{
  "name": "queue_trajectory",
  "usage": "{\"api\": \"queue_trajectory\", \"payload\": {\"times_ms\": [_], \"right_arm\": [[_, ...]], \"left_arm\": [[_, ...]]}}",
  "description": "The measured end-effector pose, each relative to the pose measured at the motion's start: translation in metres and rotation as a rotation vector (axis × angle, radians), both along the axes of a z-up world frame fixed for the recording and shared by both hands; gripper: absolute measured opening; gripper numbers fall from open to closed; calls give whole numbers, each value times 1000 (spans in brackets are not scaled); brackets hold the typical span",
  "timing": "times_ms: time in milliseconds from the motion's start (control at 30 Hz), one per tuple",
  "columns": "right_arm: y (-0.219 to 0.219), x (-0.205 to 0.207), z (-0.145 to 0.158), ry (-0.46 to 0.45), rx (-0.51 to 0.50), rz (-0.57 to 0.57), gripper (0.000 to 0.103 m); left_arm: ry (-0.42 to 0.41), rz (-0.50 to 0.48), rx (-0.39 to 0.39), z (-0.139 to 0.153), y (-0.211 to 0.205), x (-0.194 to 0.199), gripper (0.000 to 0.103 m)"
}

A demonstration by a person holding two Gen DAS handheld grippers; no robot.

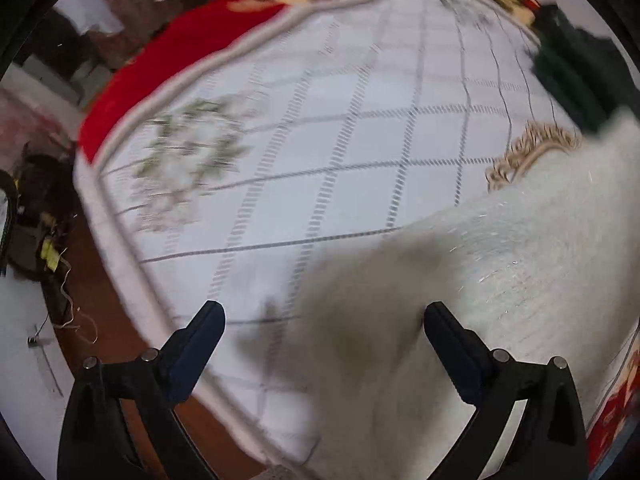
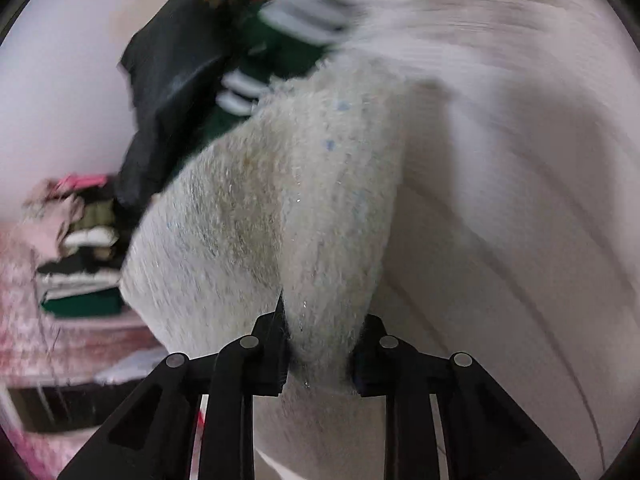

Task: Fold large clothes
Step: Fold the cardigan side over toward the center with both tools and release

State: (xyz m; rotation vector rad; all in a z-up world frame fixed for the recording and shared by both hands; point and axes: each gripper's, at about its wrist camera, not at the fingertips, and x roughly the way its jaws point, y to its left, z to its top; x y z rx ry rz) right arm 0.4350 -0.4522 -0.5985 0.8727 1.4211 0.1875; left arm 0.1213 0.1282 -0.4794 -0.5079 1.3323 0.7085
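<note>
A fluffy white garment (image 1: 500,264) lies on the right of a white checked bedcover (image 1: 320,128). My left gripper (image 1: 324,320) hangs above the garment's near edge, jaws wide apart, with nothing pinched between its fingers (image 1: 200,340). In the right wrist view the same fluffy white garment (image 2: 288,208) is bunched into a fold, and my right gripper (image 2: 322,344) is shut on that fold, the cloth rising from between its fingers (image 2: 272,340). Both views are blurred by motion.
A dark green and black pile of clothes (image 1: 576,68) lies at the bed's far right, also seen as a black and green heap (image 2: 192,92). A red blanket (image 1: 168,52) borders the cover. Folded clothes (image 2: 80,264) are stacked at left. Brown floor with clutter (image 1: 48,240) lies beside the bed.
</note>
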Motion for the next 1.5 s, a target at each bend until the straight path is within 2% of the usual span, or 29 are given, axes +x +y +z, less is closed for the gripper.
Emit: {"api": "queue_trajectory", "payload": {"times_ms": [67,167,267,333,400,500,600,633,700,767,833,900,967,1033,1133,1233,1300,1367,1433,1467,1500], "right_arm": [[-31,-57,11,65,-72,-47,24],[-75,-130,16,174,-192,-35,27],[-108,-180,6,267,-234,-19,43],[-121,-201,9,275,-238,-40,59],[-130,-206,24,249,-285,-6,60],[-135,-196,61,192,-401,39,60],[-126,-172,105,104,-445,62,60],[-113,-157,113,67,-438,103,54],[-75,-129,121,-2,-389,219,42],[-32,-103,120,-33,-332,343,42],[15,-73,99,8,-275,485,42],[52,-46,62,83,-298,571,39],[77,-23,14,158,-387,608,35],[82,-4,-14,173,-420,566,32],[90,12,-10,213,-454,576,32],[79,16,18,212,-396,583,33],[57,17,48,148,-358,533,33],[31,21,66,85,-416,481,33],[12,28,52,75,-488,454,33],[5,35,29,109,-535,463,32],[-2,39,1,179,-504,458,31]], "left_arm": [[-1,3,33,17,-6,-10,103],[-7,-26,52,22,-22,-2,103],[-23,-90,50,17,-49,14,103],[-43,-134,16,12,-69,34,103],[-82,-169,-1,6,-79,57,103],[-84,-183,7,-20,-78,96,103],[13,-139,43,-64,-60,124,103],[41,-111,23,-75,-51,123,103],[16,-47,-52,-86,-33,112,103],[5,-24,-59,-85,-27,99,103],[14,-27,-34,-79,-29,89,103],[26,-23,-16,-73,-31,80,103],[31,-19,9,-64,-32,76,103],[13,-33,59,-44,-37,73,103],[-41,-89,86,-14,-61,79,103],[-107,-170,16,7,-104,101,103],[-145,-223,-40,11,-131,113,103],[-154,-261,-45,7,-147,126,103],[-148,-266,-21,0,-151,139,103],[-135,-242,0,-7,-142,143,103],[-126,-222,9,-12,-133,144,103]]}}
